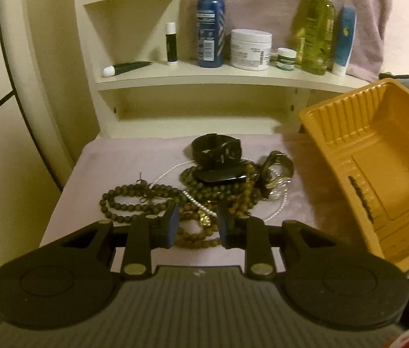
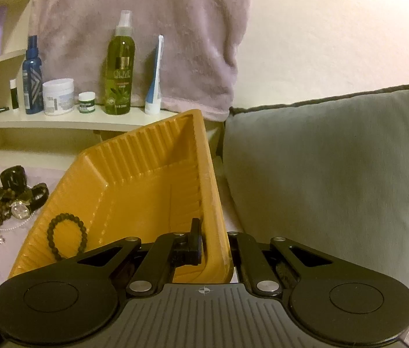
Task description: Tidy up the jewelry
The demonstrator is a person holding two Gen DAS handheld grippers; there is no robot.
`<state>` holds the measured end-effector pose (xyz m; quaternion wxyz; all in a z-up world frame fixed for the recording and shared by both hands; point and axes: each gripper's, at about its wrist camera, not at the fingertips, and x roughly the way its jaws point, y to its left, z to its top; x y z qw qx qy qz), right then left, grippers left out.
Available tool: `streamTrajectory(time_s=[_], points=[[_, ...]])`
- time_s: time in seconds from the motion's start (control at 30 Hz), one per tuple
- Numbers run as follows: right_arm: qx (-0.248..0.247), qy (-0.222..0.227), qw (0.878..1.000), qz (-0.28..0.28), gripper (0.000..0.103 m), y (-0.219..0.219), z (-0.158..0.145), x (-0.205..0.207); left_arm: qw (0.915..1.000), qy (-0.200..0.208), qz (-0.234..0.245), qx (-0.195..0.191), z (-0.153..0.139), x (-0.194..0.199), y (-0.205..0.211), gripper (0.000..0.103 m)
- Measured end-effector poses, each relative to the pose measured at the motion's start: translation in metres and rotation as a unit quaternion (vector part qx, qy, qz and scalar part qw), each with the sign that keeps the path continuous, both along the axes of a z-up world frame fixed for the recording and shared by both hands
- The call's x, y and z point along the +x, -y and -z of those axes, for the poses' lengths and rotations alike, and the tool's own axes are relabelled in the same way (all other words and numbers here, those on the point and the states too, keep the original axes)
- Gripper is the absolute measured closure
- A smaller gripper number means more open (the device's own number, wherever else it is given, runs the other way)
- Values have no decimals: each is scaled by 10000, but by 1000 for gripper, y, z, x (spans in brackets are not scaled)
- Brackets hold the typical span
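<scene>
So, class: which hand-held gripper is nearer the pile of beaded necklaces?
Left. The left hand-held gripper hangs open just over the necklaces; the right clamps the orange tray beside them.

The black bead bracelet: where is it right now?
In the right wrist view, the black bead bracelet lies inside the tilted orange tray, at its lower left, alone.

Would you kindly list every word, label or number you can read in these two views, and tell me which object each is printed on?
"OLIVE": on the green spray bottle on the shelf, right wrist view.
Blue bottle: label print too blurred to read.
White jar: label and barcode too small to read.
Small green-labelled jar: text unreadable.
Blue-and-white tube: nothing legible.
Orange tray: no lettering seen.
</scene>
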<state>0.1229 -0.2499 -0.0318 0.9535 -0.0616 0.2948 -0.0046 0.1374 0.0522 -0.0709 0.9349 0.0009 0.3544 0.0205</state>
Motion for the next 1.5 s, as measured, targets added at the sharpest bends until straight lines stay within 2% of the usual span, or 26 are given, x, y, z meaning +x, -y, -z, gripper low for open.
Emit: streamTrajectory(time_s=[0.13, 0.3, 0.5, 0.7, 0.8, 0.97, 1.2, 1.5], points=[[-36, -6, 10000, -15, 98, -1, 1, 0, 10000, 12, 52, -9, 4, 7, 3, 78], [-47, -26, 10000, -32, 98, -1, 1, 0, 9987, 41, 490, 122, 10, 19, 25, 78], [-52, -26, 10000, -27, 98, -1, 1, 1, 9966, -106, 785, 210, 20, 40, 40, 80], [-45, -56, 10000, -20, 98, 1, 3, 4, 9955, -245, 885, 232, 26, 54, 43, 97], [-38, -58, 10000, -14, 98, 1, 3, 4, 9948, -255, 952, 261, 23, 55, 44, 97], [-19, -46, 10000, -66, 98, 0, 3, 5, 9943, -204, 1043, 120, 6, 54, 38, 97], [-3, 19, 10000, -93, 99, -2, 1, 3, 9923, -90, 1213, -217, -33, 63, 22, 97], [38, 100, 9998, -156, 99, -4, -3, 1, 9903, 211, 1301, -441, -78, 69, 15, 97]])
